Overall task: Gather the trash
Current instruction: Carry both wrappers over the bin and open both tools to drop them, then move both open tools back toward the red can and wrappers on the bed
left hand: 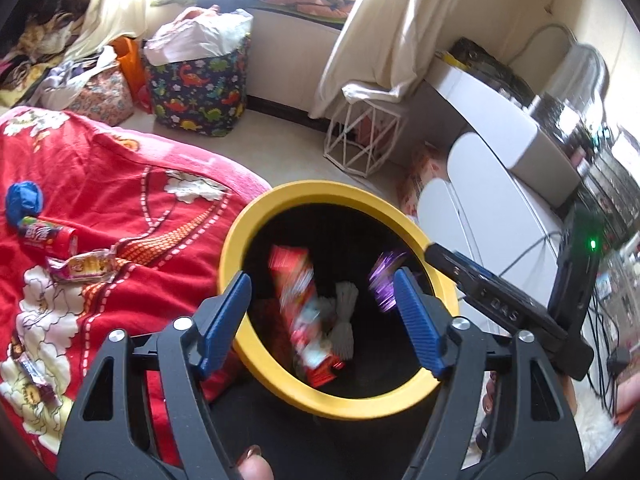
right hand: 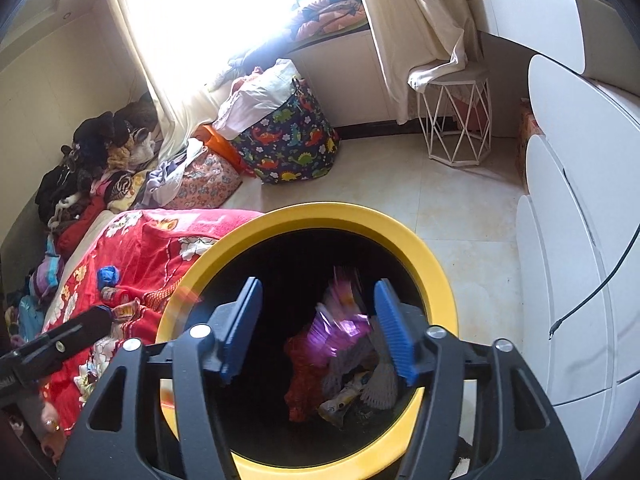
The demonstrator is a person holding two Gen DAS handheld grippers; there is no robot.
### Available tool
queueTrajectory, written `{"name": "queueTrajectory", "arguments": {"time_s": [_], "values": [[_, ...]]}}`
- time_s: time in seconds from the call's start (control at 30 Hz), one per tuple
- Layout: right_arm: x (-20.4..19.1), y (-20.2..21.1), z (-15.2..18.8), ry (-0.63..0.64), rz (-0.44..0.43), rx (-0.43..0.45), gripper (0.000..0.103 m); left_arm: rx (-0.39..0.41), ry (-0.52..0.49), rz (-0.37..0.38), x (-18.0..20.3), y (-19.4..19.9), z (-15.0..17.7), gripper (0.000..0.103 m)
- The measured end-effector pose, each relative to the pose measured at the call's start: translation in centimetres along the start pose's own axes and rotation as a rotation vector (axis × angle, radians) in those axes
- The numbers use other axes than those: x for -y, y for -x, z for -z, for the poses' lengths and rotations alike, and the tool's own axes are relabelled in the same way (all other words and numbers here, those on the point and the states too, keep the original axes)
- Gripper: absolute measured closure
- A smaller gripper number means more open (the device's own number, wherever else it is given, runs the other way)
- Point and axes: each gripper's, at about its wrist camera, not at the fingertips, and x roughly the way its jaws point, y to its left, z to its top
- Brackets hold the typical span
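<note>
Bedroom floor of pale tile (right hand: 460, 208), sunlit window and cream curtain (right hand: 416, 20) behind.

- Bin (left hand: 240, 240), black with yellow rim, standing against edge of red blanket (left hand: 120, 200); seen from above in both wrist views.
- Left claw (left hand: 320, 312): jaws spread wide over bin mouth, nothing pinched. Blue pads (left hand: 416, 320) clear of any item. Red packet (left hand: 300, 304), motion-blurred, between jaws but not touched, inside bin.
- Right claw (right hand: 318, 328): jaws spread over bin opening, nothing pinched. Purple wrapper (right hand: 340, 328), blurred, between jaws and apart from both pads, above rubbish at bin bottom.
- Bin contents: red crumpled wrapper (right hand: 304, 376), white foam netting (right hand: 380, 388), yellowish wrapper (right hand: 344, 396).
- Trash on blanket, 3 items in a close group plus 1 apart: blue crumpled ball (left hand: 24, 200), red can-shaped packet (left hand: 48, 236), pink-edged wrapper (left hand: 84, 268); further wrapper (left hand: 36, 380) near left lower edge.
- Writing: white characters on red can-shaped packet, too blurred to read; letters "DAS" on black body of other claw (left hand: 508, 312) seen from left wrist.
- Surroundings: dinosaur-print bag (right hand: 288, 140), white wire stool (right hand: 456, 120), white cabinet (right hand: 580, 240), heap of clothes (right hand: 100, 160).
</note>
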Motion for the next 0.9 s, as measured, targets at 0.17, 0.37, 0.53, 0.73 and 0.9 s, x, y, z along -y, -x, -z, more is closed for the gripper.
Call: {"name": "queueTrajectory", "arguments": {"time_s": [0.17, 0.37, 0.53, 0.73, 0.9], "values": [[-0.4, 0.2, 0.0, 0.004, -0.004, 0.01, 0.04, 0.044, 0.027, -0.044, -1.2, 1.5, -0.3, 0.017], [-2.2, 0.4, -0.1, 0.041, -0.035, 0.019, 0.038, 0.096, 0.067, -0.109, -3.2, 3.2, -0.8, 0.015], [-4.4, 0.3, -0.1, 0.082, -0.069, 0.019, 0.037, 0.13, 0.109, -0.145, -5.3, 4.7, -1.0, 0.014], [-7.5, -0.1, 0.1, 0.136, -0.103, 0.004, 0.035, 0.163, 0.166, -0.194, -8.2, 6.0, -1.3, 0.014], [-9.6, -0.7, 0.1, 0.166, -0.121, -0.012, 0.035, 0.186, 0.206, -0.222, -10.4, 7.0, -1.5, 0.014]]}}
